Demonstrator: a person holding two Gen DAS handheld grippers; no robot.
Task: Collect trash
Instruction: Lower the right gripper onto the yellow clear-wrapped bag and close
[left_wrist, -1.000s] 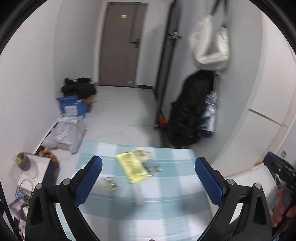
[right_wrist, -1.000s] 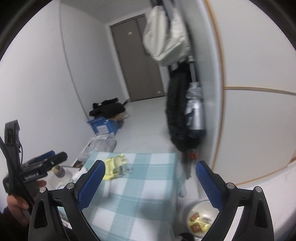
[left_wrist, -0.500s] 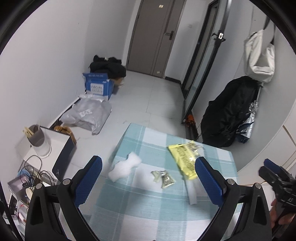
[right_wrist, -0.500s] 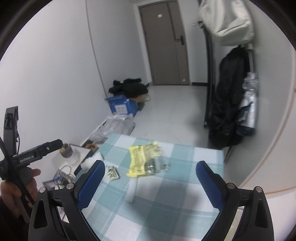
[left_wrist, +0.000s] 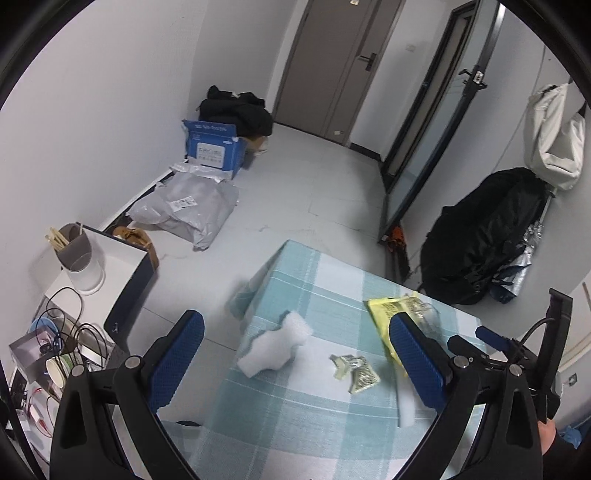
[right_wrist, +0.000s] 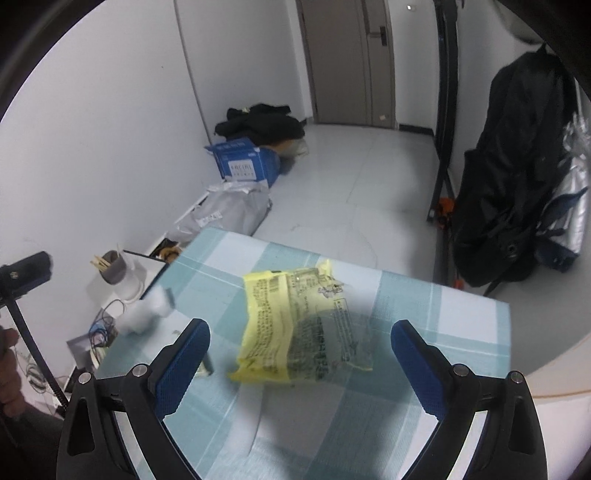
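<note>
A table with a teal-and-white checked cloth (left_wrist: 303, 402) (right_wrist: 424, 325) holds the trash. A white foam piece (left_wrist: 273, 345) (right_wrist: 149, 310) lies near its left edge. A small crumpled wrapper (left_wrist: 356, 369) sits mid-table. A yellow and clear plastic bag (left_wrist: 391, 314) (right_wrist: 295, 325) lies further right, with a white strip (left_wrist: 404, 406) beside it. My left gripper (left_wrist: 295, 362) hovers open above the foam and the wrapper. My right gripper (right_wrist: 299, 365) hovers open just above the yellow bag, touching nothing.
On the floor left of the table stand a white box (left_wrist: 114, 266) with a cup of chopsticks (left_wrist: 79, 258), cables, a grey parcel bag (left_wrist: 188, 206) and a blue carton (left_wrist: 214, 147). A black bag (left_wrist: 484, 240) leans on the right wall. A door (left_wrist: 332, 66) is beyond.
Both grippers have swung left and dropped closer to the table. The right one now sits directly over the yellow bag; the left view now centres on the foam and wrapper.
</note>
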